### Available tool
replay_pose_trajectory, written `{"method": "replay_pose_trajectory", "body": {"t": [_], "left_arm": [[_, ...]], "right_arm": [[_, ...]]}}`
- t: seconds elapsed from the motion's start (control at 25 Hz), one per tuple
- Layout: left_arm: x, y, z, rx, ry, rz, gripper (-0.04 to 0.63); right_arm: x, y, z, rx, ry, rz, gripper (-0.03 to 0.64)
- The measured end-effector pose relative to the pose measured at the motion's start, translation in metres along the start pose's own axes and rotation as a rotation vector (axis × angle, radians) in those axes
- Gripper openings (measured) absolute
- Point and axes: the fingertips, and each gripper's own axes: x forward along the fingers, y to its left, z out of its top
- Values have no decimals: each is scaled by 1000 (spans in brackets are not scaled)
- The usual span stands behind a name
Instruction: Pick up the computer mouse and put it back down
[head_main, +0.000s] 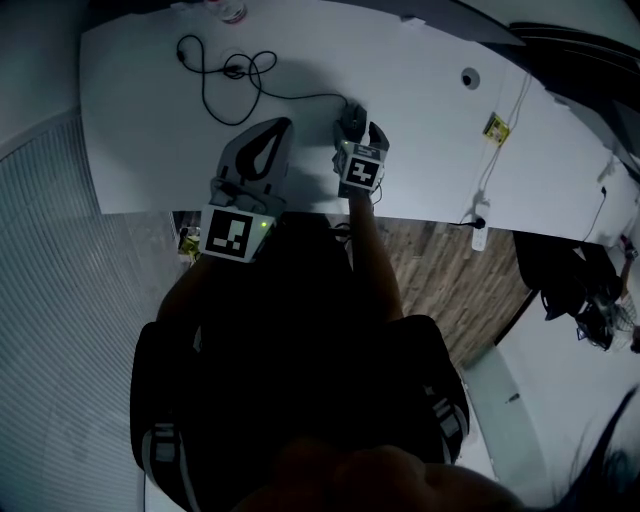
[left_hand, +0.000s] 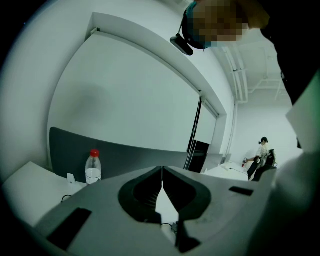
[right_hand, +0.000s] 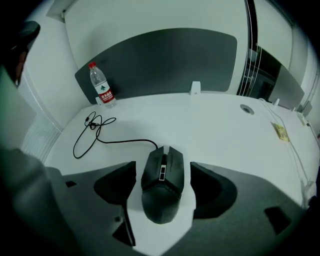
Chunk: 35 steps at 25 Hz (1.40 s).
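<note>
White tabletop (head_main: 420, 150) is carrying the black computer mouse (right_hand: 161, 200), which is lying flat with its cable (right_hand: 95, 135) coiling away toward a bottle (right_hand: 101, 86) at the rear. Right tool (right_hand: 162, 172) is tilting steeply down over the mouse, jaws standing wide apart on either side, pads clear of its flanks, gripping nothing. Left tool (left_hand: 162, 175) is hovering alongside, nearly level, jaws resting together, tips touching, holding nothing.
</note>
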Motion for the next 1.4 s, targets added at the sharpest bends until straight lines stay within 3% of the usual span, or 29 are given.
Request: {"method": "replay_pose_trajectory", "body": {"t": [0.44,1.4], "left_arm": [[22,0,-6,-20,14,4,8],[15,7,-2,-45,0,2,8]], "right_arm": [[22,-1,-11,-17,100,40,307],[23,-1,-14,-19,137,-4,302]]}}
